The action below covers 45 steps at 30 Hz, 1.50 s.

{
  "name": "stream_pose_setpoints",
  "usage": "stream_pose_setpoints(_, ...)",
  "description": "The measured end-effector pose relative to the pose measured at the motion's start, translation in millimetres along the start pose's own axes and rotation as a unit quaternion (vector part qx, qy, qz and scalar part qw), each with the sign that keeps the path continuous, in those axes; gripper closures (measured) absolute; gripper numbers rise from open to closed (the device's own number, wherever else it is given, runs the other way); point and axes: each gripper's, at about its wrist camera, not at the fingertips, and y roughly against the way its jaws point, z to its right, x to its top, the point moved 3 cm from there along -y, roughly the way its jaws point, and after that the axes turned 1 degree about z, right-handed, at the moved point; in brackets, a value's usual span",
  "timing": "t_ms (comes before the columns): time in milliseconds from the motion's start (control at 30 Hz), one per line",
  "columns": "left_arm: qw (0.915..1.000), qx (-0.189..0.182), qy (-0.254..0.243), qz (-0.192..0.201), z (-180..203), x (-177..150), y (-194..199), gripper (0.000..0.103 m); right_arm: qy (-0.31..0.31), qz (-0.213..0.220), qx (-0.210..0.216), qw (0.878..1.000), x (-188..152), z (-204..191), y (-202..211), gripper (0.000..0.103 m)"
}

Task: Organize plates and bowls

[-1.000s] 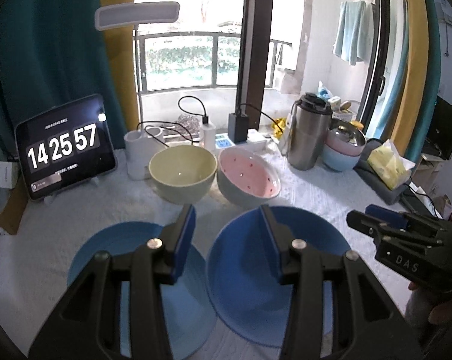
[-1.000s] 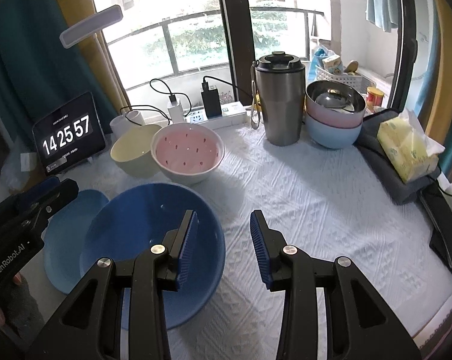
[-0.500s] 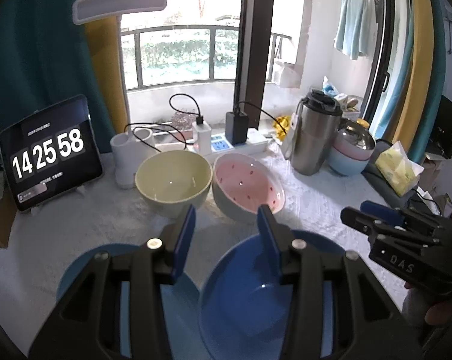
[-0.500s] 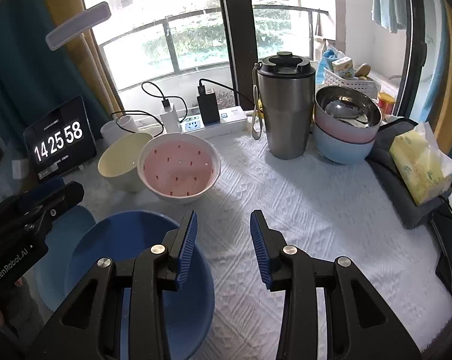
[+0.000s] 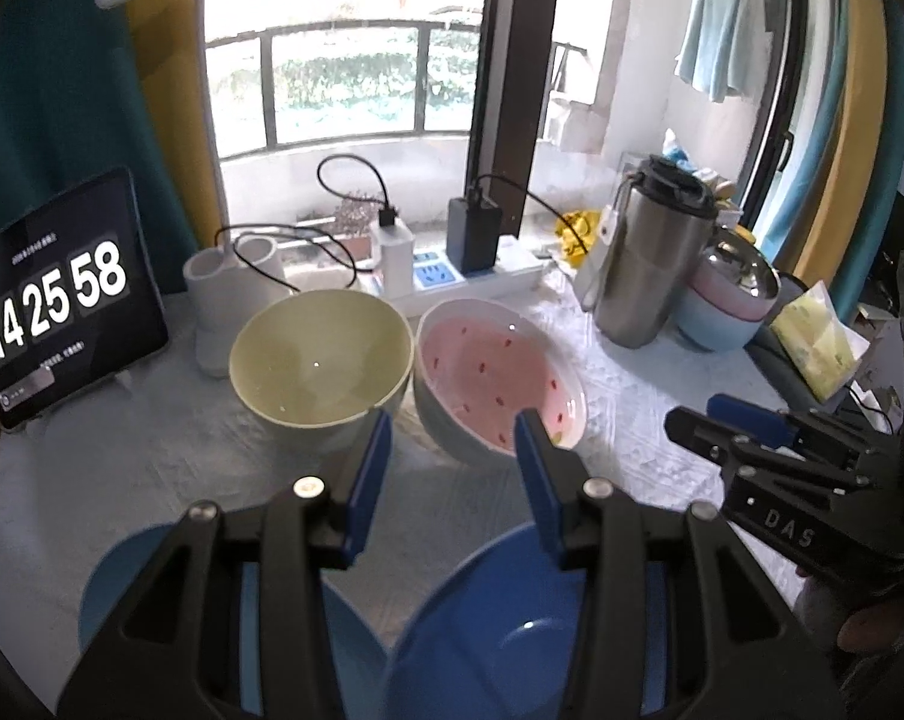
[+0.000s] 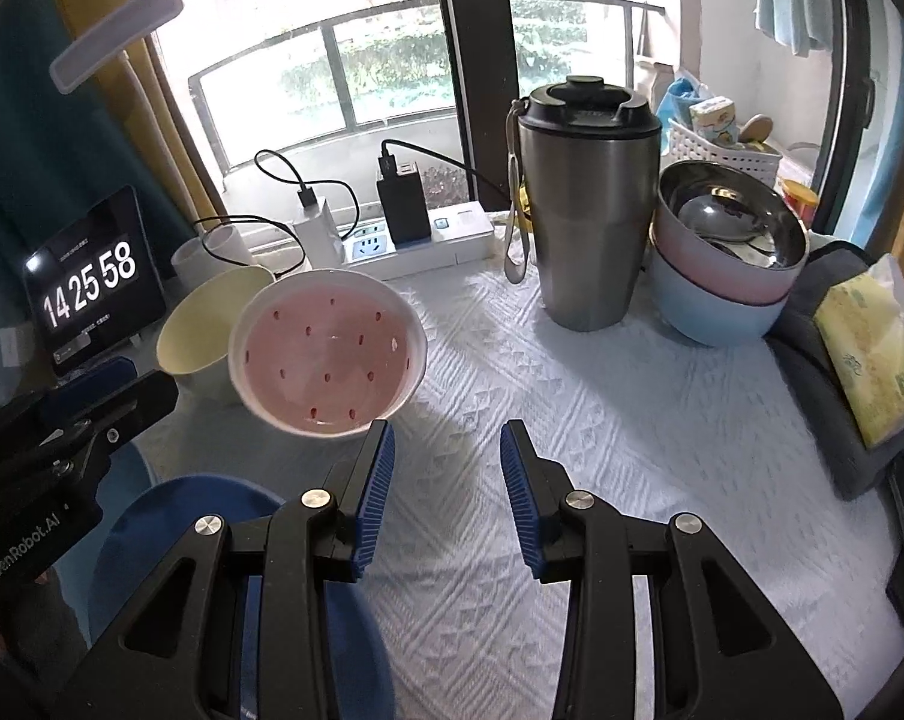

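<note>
White tablecloth (image 6: 601,432) fills more of both views than before: left gripper (image 5: 452,450) and right gripper (image 6: 446,462), both parted and empty, have advanced past the blue bowl (image 5: 499,630) toward the pink bowl (image 6: 326,354).

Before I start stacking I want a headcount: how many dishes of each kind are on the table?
Bowls: 5 (yellow bowl, pink bowl, blue bowl, plus a stacked pink-over-light-blue pair)
Plates: 1 (blue plate)
Total: 6
</note>
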Motion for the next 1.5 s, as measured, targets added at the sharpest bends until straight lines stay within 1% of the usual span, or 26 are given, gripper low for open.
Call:
stream_pose_setpoints(167,0.9991,0.002,0.027,-0.031,-6.5,5.8,-18.0,0.059,0.0,-0.011,0.007,1.0,5.5,0.5,-16.5,0.064)
stream_pose_setpoints(233,0.9988,0.0,0.029,-0.039,-6.1,7.9,-23.7,0.059,-0.001,-0.016,0.011,1.0,7.9,1.6,-23.1,0.064)
stream_pose_setpoints(333,0.9973,-0.007,0.031,-0.067,-5.5,9.1,-37.5,0.059,-0.004,-0.026,0.02,0.999,10.7,3.7,-33.2,0.064)
stream_pose_setpoints(433,0.9953,-0.006,0.034,-0.09,-4.9,10.0,-48.9,0.059,-0.005,-0.032,0.024,0.999,13.3,4.6,-41.9,0.064)
stream_pose_setpoints(500,0.9936,-0.005,0.033,-0.108,-3.2,10.0,-56.4,0.059,-0.006,-0.037,0.03,0.999,14.4,5.0,-47.2,0.064)
stream_pose_setpoints(567,0.9919,0.008,0.032,-0.123,-0.6,9.9,-64.4,0.059,-0.01,-0.044,0.04,0.998,15.0,5.6,-53.8,0.064)
stream_pose_setpoints(633,0.9903,0.016,0.019,-0.136,4.9,9.5,-72.1,0.059,-0.013,-0.049,0.045,0.998,15.6,7.1,-60.4,0.064)
stream_pose_setpoints(800,0.9857,0.021,0.011,-0.167,9.7,7.5,-89.9,0.059,-0.017,-0.065,0.072,0.995,15.4,6.4,-75.2,0.064)
stream_pose_setpoints(1000,0.984,0.049,0.009,-0.171,7.4,9.3,-98.2,0.059,-0.021,-0.074,0.092,0.993,16.7,2.8,-92.4,0.064)
stream_pose_setpoints(1167,0.9805,0.053,0.007,-0.189,6.5,5.5,-108.5,0.059,-0.02,-0.082,0.105,0.991,16.1,-0.4,-106.8,0.064)
stream_pose_setpoints(1400,0.9809,0.069,-0.003,-0.182,9.9,6.4,-112.8,0.06,-0.031,-0.089,0.124,0.988,13.8,4.0,-119.4,0.065)
stream_pose_setpoints(1433,0.9808,0.066,-0.002,-0.184,10.5,6.2,-113.5,0.063,-0.034,-0.094,0.127,0.987,13.6,4.6,-122.0,0.065)
stream_pose_setpoints(1500,0.9807,0.07,-0.005,-0.182,11.4,6.0,-113.9,0.064,-0.032,-0.097,0.128,0.986,12.9,3.9,-124.2,0.065)
